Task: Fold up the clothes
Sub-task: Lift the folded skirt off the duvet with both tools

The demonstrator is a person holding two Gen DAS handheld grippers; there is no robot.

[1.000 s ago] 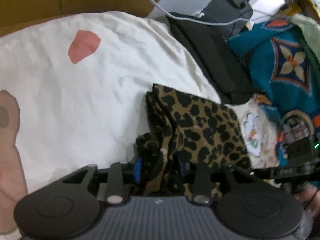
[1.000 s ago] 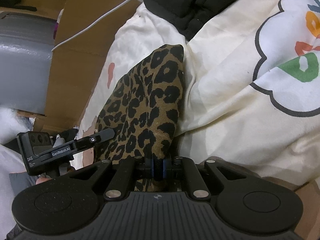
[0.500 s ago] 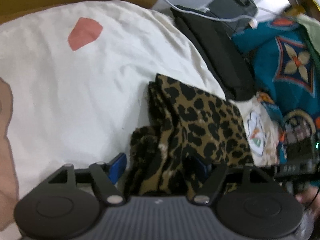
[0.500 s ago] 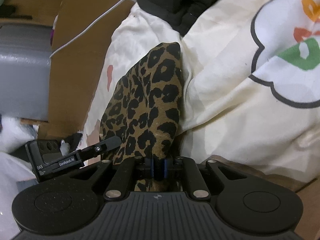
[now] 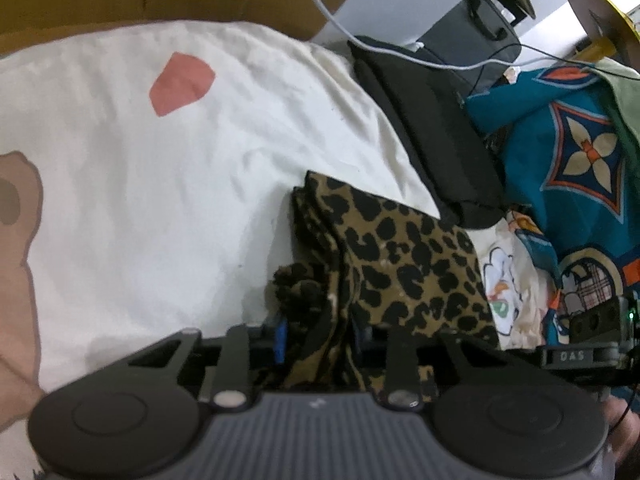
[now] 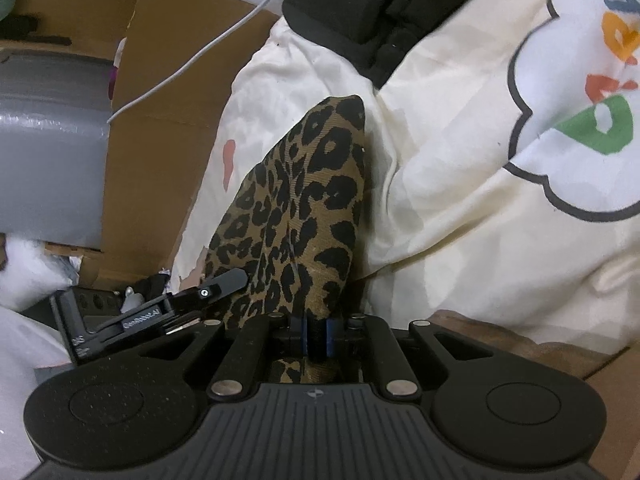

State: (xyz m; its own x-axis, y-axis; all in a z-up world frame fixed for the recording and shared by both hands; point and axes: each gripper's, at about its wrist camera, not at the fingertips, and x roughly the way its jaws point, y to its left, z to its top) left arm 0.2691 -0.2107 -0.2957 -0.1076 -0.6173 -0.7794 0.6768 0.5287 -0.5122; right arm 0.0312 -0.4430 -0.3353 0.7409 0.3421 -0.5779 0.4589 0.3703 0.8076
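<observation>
Cream cartoon-print bedding (image 5: 208, 184) fills both views, with the folded leopard-print garment (image 5: 404, 264) at centre. Left gripper (image 5: 320, 334), "DAS" and "GenRobot.AI" on its body, is closing around a bunched edge. Right gripper (image 6: 315, 338), also marked "DAS", is clamped on the garment's near corner.

The right tool (image 5: 576, 354), seen from the left wrist just right of the leopard-print garment (image 5: 404, 264), bears the white letters "DAS" on its black bar. From the right wrist, the left tool (image 6: 224, 280), left of that garment, reads "GenRobot.AI" along its arm
</observation>
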